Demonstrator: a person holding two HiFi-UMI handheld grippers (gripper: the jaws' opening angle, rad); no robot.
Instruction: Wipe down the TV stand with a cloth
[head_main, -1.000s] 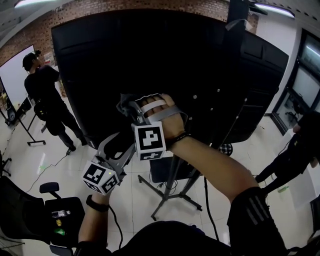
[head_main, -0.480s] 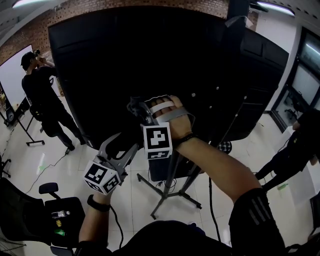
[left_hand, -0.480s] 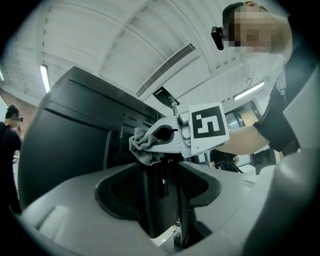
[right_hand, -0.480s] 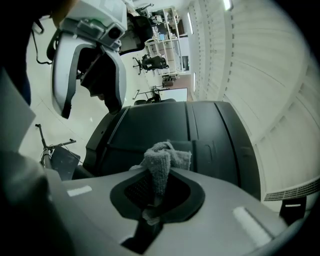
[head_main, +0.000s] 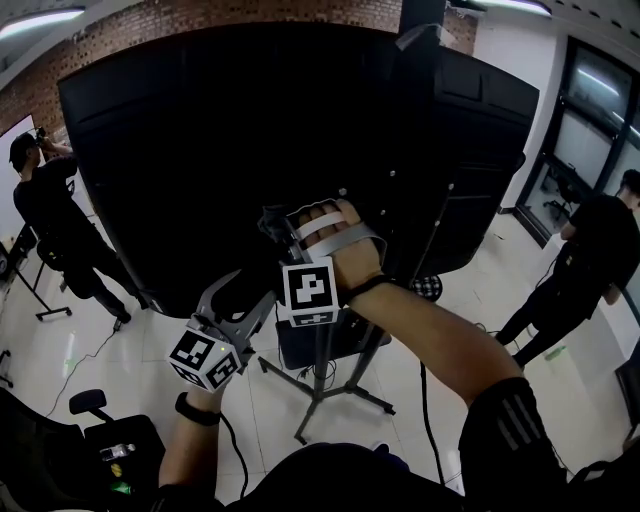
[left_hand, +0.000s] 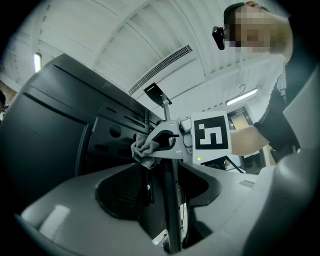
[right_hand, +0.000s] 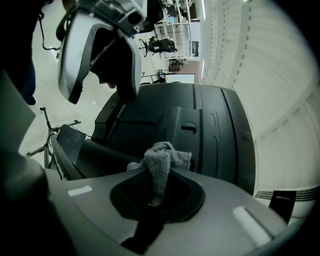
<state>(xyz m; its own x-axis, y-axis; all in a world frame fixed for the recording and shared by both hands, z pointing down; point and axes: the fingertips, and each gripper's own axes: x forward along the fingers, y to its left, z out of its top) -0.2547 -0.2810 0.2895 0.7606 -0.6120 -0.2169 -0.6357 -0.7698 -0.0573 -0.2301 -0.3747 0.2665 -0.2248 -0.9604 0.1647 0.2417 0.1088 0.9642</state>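
Cloth (right_hand: 162, 160) – a small grey wad – is pinched between the fingers of the right gripper (head_main: 272, 222), which are closed on it, and its loose end bunches out past the tips. From the left gripper view the wad (left_hand: 144, 149) sits at the upper part of the TV stand (head_main: 320, 390), just beside the dark pole (left_hand: 170, 210) and under the black back of the TV (head_main: 250, 130). Whether it presses on the pole cannot be told.

Lower and to the left, the left gripper (head_main: 242, 290) has its fingers apart and grips nothing – the pole shows in the gap between them. The stand's spread legs rest on the pale tiled floor (head_main: 70, 330). One person (head_main: 45, 200) stands at the far left and another (head_main: 590, 250) at the right, both well apart from the stand.
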